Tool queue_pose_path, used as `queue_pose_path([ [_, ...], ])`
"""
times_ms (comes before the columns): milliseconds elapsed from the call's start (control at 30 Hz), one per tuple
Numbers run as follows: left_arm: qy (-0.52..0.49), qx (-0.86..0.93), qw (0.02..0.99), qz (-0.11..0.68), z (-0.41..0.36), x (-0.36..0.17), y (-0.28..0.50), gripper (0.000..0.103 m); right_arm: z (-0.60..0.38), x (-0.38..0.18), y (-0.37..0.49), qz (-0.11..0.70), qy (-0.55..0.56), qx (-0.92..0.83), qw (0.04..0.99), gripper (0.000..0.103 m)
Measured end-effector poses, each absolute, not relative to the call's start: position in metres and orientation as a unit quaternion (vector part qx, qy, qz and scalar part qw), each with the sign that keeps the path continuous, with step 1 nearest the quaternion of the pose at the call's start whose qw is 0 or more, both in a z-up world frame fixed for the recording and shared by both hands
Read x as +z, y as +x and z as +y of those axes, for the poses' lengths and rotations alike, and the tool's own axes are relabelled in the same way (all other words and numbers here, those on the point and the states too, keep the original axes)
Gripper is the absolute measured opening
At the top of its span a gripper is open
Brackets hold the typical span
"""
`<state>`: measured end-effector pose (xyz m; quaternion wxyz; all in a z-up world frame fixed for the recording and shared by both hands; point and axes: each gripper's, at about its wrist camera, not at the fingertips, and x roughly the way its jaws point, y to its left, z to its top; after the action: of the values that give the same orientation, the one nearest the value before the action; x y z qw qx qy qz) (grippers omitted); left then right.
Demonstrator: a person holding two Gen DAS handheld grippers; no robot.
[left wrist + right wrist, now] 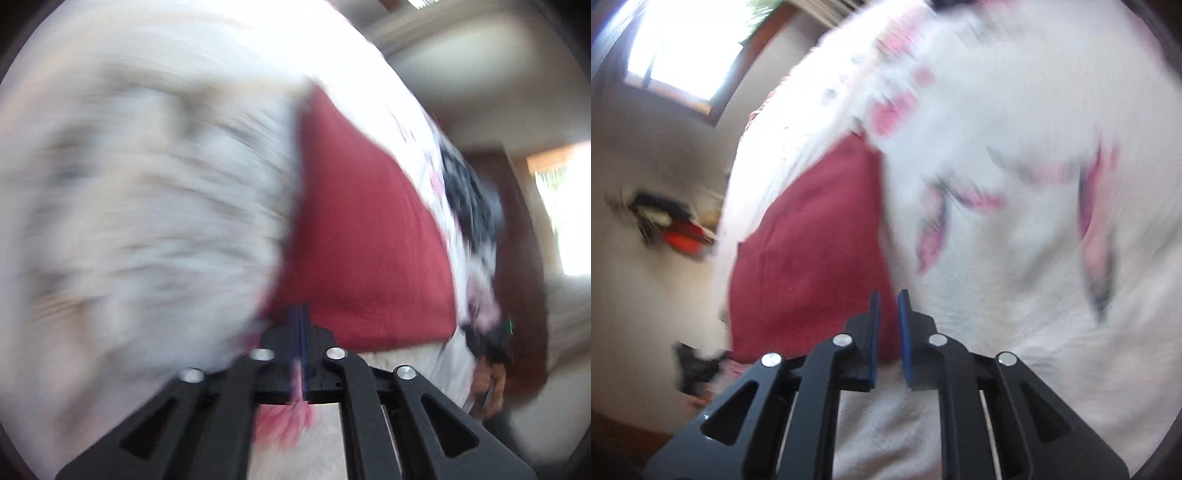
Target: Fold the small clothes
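A white garment with pink prints [1015,177] fills the right of the right wrist view, smeared by motion. In the left wrist view it is a pale blur [140,206] on the left. My left gripper [300,332] is shut on a pink-printed bit of it [291,413], which pokes out behind the pads. My right gripper [888,314] has its pads a narrow gap apart, and only cloth lying behind shows through the gap. It also appears at the right edge of the left wrist view [491,343], held by a hand. A red cloth [365,229] [809,251] lies flat between the two grippers.
Everything rests on a white bed-like surface [882,435]. A bright window [683,48] and pale wall are at the left in the right wrist view. A dark and orange clutter [672,225] sits on the floor beyond the edge. A dark wooden door [517,229] stands behind.
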<state>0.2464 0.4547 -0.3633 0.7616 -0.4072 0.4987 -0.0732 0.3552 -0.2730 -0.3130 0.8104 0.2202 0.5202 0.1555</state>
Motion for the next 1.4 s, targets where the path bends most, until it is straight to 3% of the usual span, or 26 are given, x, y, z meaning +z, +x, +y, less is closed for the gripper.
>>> queue_pose_path([
  [33, -0.426, -0.062, 0.764, 0.480, 0.468, -0.353, 0.228, 0.036, -0.254, -0.286, 0.342, 0.504, 0.162, 0.150, 0.835, 0.042],
  [67, -0.433, -0.054, 0.768, 0.468, 0.476, -0.345, 0.214, 0.042, -0.221, -0.261, 0.326, 0.488, 0.095, 0.149, 0.855, 0.055],
  [100, -0.438, -0.045, 0.774, 0.454, 0.482, -0.334, 0.196, 0.049, -0.184, -0.245, 0.308, 0.468, 0.035, 0.157, 0.869, 0.077],
  [133, -0.443, -0.039, 0.778, 0.444, 0.488, -0.326, 0.181, 0.056, -0.150, -0.238, 0.293, 0.453, -0.008, 0.166, 0.876, 0.090],
  [167, -0.447, -0.033, 0.780, 0.436, 0.493, -0.319, 0.167, 0.060, -0.107, -0.238, 0.271, 0.439, -0.064, 0.188, 0.876, 0.090],
  [233, -0.452, -0.022, 0.783, 0.426, 0.502, -0.310, 0.138, 0.066, -0.023, -0.254, 0.232, 0.416, -0.183, 0.222, 0.862, 0.089],
  [367, -0.445, -0.001, 0.786, 0.430, 0.513, -0.308, 0.090, 0.067, 0.115, -0.303, 0.172, 0.343, -0.383, 0.261, 0.817, 0.081],
  [467, -0.462, 0.008, 0.780, 0.422, 0.520, -0.314, 0.066, 0.069, 0.188, -0.330, 0.157, 0.301, -0.469, 0.253, 0.791, 0.080],
  [667, -0.482, 0.002, 0.774, 0.411, 0.532, -0.321, 0.061, 0.069, 0.241, -0.381, 0.174, 0.266, -0.569, 0.216, 0.748, 0.078],
  [867, -0.501, -0.039, 0.769, 0.395, 0.546, -0.316, 0.105, 0.074, 0.255, -0.401, 0.190, 0.224, -0.613, 0.198, 0.731, 0.074],
  [967, -0.522, -0.065, 0.753, 0.396, 0.557, -0.318, 0.144, 0.076, 0.253, -0.400, 0.206, 0.236, -0.606, 0.193, 0.735, 0.053],
  [1000, -0.524, -0.079, 0.747, 0.402, 0.559, -0.317, 0.165, 0.076, 0.254, -0.400, 0.212, 0.246, -0.602, 0.194, 0.735, 0.031],
  [1033, -0.523, -0.089, 0.742, 0.409, 0.561, -0.317, 0.184, 0.077, 0.250, -0.396, 0.217, 0.254, -0.594, 0.192, 0.739, 0.020],
  [1200, -0.525, -0.172, 0.697, 0.457, 0.551, -0.328, 0.301, 0.079, 0.245, -0.365, 0.234, 0.267, -0.533, 0.191, 0.780, 0.016],
  [1400, -0.502, -0.193, 0.629, 0.561, 0.495, -0.389, 0.420, 0.080, 0.244, -0.344, 0.256, 0.284, -0.487, 0.187, 0.805, 0.016],
])
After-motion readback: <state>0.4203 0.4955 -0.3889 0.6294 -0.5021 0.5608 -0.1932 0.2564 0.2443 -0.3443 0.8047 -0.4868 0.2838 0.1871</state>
